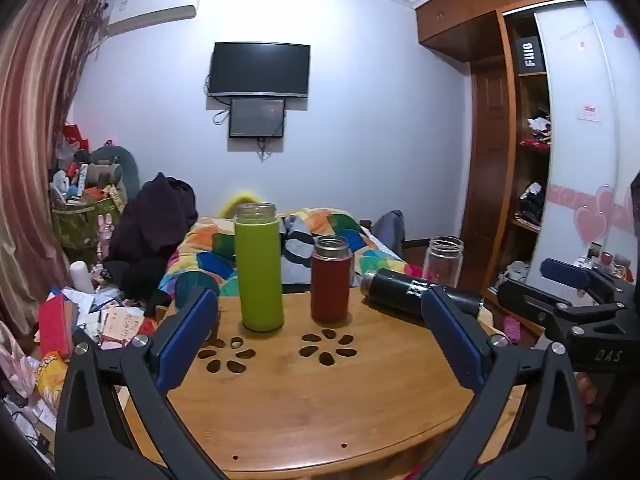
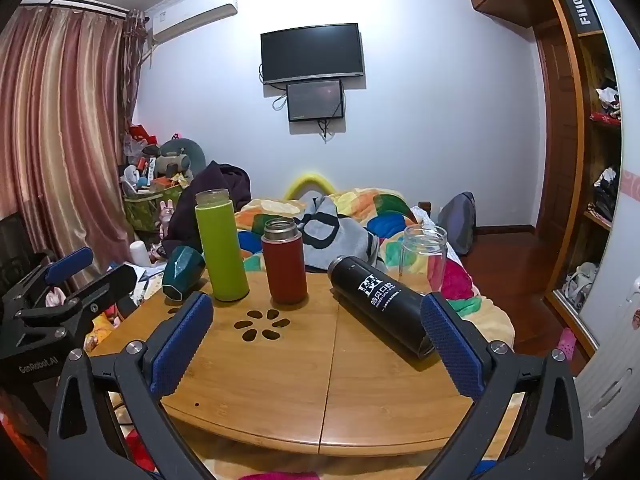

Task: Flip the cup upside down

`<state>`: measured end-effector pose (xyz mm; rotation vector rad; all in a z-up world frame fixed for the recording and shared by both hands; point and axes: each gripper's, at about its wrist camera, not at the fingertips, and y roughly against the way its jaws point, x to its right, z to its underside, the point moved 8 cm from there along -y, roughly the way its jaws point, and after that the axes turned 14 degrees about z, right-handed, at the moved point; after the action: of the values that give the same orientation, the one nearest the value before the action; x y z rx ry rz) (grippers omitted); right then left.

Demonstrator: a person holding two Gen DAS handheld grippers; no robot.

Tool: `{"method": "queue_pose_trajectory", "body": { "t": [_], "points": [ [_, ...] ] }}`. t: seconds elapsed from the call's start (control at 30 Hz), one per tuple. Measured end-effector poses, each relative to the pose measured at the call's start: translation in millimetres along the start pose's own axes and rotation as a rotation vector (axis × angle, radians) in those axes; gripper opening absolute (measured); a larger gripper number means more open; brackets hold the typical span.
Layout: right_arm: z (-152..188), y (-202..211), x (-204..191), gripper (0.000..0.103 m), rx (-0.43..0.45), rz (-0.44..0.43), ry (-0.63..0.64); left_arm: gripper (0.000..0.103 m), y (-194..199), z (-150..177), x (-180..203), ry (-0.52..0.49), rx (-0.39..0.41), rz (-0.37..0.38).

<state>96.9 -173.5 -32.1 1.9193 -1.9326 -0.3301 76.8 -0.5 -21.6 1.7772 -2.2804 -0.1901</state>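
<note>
We hold both grippers, left gripper [image 1: 320,336] and right gripper [image 2: 318,340], spread wide and empty. Reaching past the black bottle [image 2: 380,304] lying on the table [image 2: 280,380], we could roll it off or topple the green bottle [image 2: 220,248].

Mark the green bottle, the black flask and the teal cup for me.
green bottle [image 2: 222,256], right wrist view, mid body.
black flask [image 2: 380,304], right wrist view, side wall near its label.
teal cup [image 2: 184,272], right wrist view, faceted side.

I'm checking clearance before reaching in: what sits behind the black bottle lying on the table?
Behind the black bottle stands a clear glass jar, upright and open-topped, with the colourful blanket beyond. The jar's base is hidden by the bottle, so contact between them can't be judged.
</note>
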Motion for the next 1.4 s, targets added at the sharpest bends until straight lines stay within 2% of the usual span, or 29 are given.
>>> {"method": "queue_pose_trajectory", "body": {
  "t": [0.13,0.23,0.5,1.4],
  "points": [
    [0,0,0,0.103,0.003,0.001,0.003,0.103,-2,0,-4,0.019,-0.002,-0.003],
    [0,0,0,0.103,0.003,0.001,0.002,0.103,-3,-3,8,-0.034,-0.006,0.000],
    [-1,0,0,0.103,0.004,0.000,0.001,0.103,3,-1,3,0.000,0.012,0.006],
    [-1,2,-5,0.103,0.002,-0.002,0.002,0.103,5,-2,-2,0.023,0.012,-0.013]
  ]
}}
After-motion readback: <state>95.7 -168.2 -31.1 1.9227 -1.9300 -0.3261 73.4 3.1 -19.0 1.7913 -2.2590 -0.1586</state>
